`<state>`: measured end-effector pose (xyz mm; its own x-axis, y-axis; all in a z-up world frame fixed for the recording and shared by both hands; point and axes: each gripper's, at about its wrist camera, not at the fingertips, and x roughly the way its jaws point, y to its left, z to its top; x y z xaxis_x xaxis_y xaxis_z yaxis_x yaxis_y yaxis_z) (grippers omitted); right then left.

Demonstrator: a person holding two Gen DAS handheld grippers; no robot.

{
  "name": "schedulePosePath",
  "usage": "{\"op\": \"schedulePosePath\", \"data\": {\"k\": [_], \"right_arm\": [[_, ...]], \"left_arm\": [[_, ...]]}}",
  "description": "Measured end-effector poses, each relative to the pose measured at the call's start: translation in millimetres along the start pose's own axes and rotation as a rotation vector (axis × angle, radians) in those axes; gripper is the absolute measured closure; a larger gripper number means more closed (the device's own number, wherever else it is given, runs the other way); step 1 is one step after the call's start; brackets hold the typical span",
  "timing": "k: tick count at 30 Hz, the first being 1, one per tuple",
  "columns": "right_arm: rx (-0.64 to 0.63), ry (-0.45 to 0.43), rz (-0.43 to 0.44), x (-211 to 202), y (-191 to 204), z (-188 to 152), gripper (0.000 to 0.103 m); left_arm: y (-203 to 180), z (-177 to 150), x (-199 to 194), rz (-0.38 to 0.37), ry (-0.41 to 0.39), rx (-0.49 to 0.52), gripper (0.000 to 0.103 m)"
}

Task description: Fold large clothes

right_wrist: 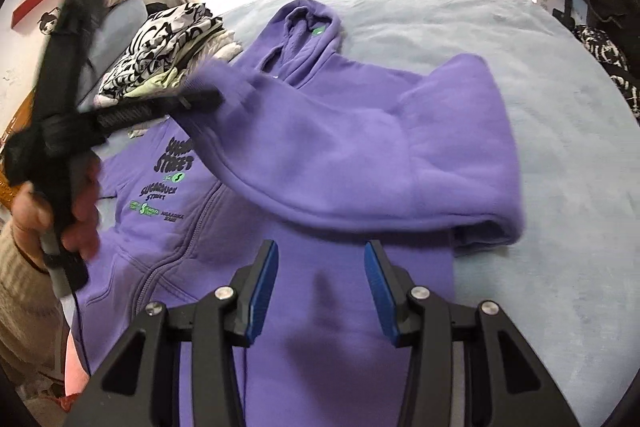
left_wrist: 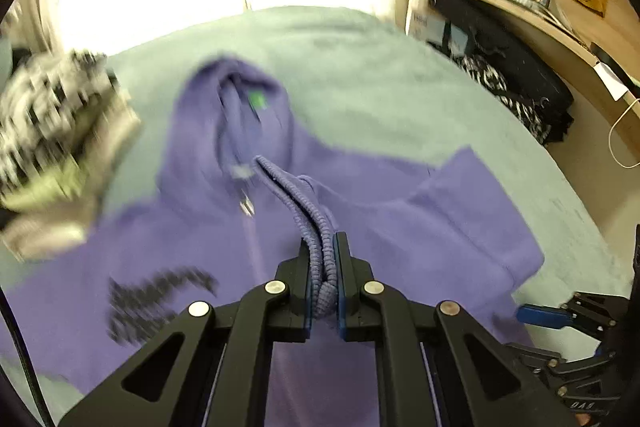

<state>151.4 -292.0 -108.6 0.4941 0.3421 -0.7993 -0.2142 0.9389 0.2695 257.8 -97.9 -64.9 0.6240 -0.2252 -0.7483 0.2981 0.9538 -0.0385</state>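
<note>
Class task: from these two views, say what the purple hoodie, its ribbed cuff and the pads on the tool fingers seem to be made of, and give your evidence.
Purple hoodie: probably thick cotton-blend fleece; matte, soft rounded folds.
Ribbed cuff: stretchy rib knit, with visible ridges, pinched in the left tool.
Pads on the open right tool: blue, smooth, likely rubber or plastic; the exact material is unclear.

I see a purple hoodie (right_wrist: 340,147) with dark and green chest lettering (right_wrist: 170,183) and a green neck tag (right_wrist: 319,31), on a pale blue bedspread (right_wrist: 520,39); my black grippers carry blue pads (right_wrist: 264,291); beside lies a black-and-white patterned clothes pile (right_wrist: 160,47)
</note>
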Motion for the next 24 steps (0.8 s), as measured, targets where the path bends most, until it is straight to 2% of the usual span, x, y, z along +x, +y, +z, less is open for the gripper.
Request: {"op": "schedulePosePath", "data": {"k": [4, 7, 10, 11, 13, 15, 16, 19, 21, 24], "right_arm": [[0.000, -0.016, -0.020, -5.9, -1.7, 3.1, 0.058], [-0.003, -0.009, -0.029, -4.0, -2.6, 3.5, 0.058], [0.003, 0.016, -0.040, 2.3, -4.9, 3.9, 0.058], [0.015, 0.033, -0.046, 6.2, -7.6, 4.8, 0.058], [0.043, 0.053, -0.040, 10.5, -12.9, 6.8, 0.058], [0.075, 0.058, -0.022, 10.7, -18.8, 9.0, 0.051], [0.090, 0.052, -0.016, 9.1, -22.5, 10.7, 0.050], [0.133, 0.039, -0.019, 7.1, -34.4, 19.4, 0.046], [0.171, 0.037, -0.022, 10.1, -45.8, 27.8, 0.045], [0.250, 0.043, -0.009, 23.9, -67.6, 44.3, 0.045]], "left_arm": [[30.1, 11.4, -6.3, 0.086, -0.014, -0.003, 0.097], [70.9, 5.7, 7.8, 0.143, 0.033, -0.066, 0.097], [112.4, -19.7, 37.2, 0.160, 0.125, -0.137, 0.095], [120.3, -31.6, 45.6, 0.163, 0.156, -0.153, 0.091], [134.7, -53.3, 65.5, 0.150, 0.236, -0.201, 0.087], [146.0, -68.3, 75.2, 0.125, 0.272, -0.255, 0.076], [151.0, -72.5, 76.9, 0.102, 0.270, -0.284, 0.068], [163.3, -73.5, 76.8, 0.042, 0.257, -0.366, 0.061], [167.1, -71.5, 77.3, 0.003, 0.242, -0.411, 0.059], [169.1, -67.9, 83.4, -0.025, 0.222, -0.411, 0.060]]}}
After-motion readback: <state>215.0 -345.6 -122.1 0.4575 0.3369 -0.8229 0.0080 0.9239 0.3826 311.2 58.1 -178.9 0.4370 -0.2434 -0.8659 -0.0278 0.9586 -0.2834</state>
